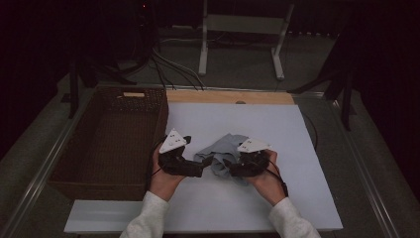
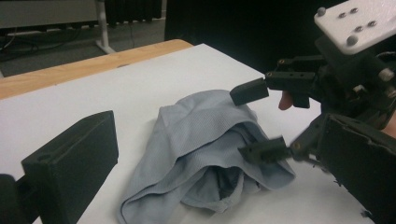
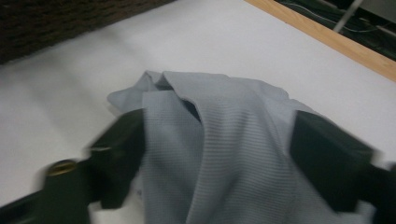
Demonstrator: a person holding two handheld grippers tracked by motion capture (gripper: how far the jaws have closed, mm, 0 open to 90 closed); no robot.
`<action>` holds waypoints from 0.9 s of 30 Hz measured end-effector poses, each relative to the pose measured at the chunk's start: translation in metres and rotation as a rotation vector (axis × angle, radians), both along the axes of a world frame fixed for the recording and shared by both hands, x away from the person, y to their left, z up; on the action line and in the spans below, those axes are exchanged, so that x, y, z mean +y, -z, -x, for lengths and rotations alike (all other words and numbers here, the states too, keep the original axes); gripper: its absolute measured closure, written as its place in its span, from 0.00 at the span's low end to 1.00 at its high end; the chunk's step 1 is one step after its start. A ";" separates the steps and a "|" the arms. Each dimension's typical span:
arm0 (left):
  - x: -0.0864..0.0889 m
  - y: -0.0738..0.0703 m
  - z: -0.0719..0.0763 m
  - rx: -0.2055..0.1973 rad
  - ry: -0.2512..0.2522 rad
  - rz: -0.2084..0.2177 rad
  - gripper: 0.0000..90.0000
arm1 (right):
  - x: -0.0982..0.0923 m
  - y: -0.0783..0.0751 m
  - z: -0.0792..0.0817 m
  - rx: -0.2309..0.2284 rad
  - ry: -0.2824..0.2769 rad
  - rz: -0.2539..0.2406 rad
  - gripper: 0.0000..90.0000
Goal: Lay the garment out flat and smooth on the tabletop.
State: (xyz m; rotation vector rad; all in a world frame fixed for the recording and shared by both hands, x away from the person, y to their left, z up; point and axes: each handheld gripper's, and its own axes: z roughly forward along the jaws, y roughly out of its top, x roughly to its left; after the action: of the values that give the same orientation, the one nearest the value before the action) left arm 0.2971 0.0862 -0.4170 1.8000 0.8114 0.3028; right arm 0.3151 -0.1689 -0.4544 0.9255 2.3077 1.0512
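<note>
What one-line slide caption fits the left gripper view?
Crumpled grey ribbed cloth on a white table, with the right gripper straddling its edge, jaws open.

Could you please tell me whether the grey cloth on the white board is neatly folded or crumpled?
Crumpled: the grey cloth lies bunched in loose, uneven folds, one edge curling open at its underside, not flat or squared.

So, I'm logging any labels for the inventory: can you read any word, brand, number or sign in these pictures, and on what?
None can be read.
Wicker basket: a small pale tag on its far rim, too small to show any writing.
Grey cloth: plain ribbed fabric, no label showing.
White board: blank.
Grey plate on the right hand-held gripper: bears round studs, no lettering.
</note>
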 end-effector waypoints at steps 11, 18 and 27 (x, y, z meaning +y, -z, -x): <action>0.001 -0.001 0.000 -0.002 0.000 0.002 0.00 | 0.017 0.011 0.002 -0.017 -0.004 0.116 0.00; 0.001 -0.001 0.000 -0.003 0.001 0.003 0.00 | 0.016 0.014 -0.003 -0.023 0.043 0.171 0.18; 0.000 0.000 0.000 0.001 0.003 0.003 0.00 | 0.004 0.007 -0.004 -0.033 0.051 0.176 0.78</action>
State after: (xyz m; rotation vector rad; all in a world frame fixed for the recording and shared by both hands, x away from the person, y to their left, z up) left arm 0.2970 0.0862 -0.4169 1.7991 0.8088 0.2987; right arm 0.3186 -0.1647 -0.4619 0.8859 2.2942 0.8212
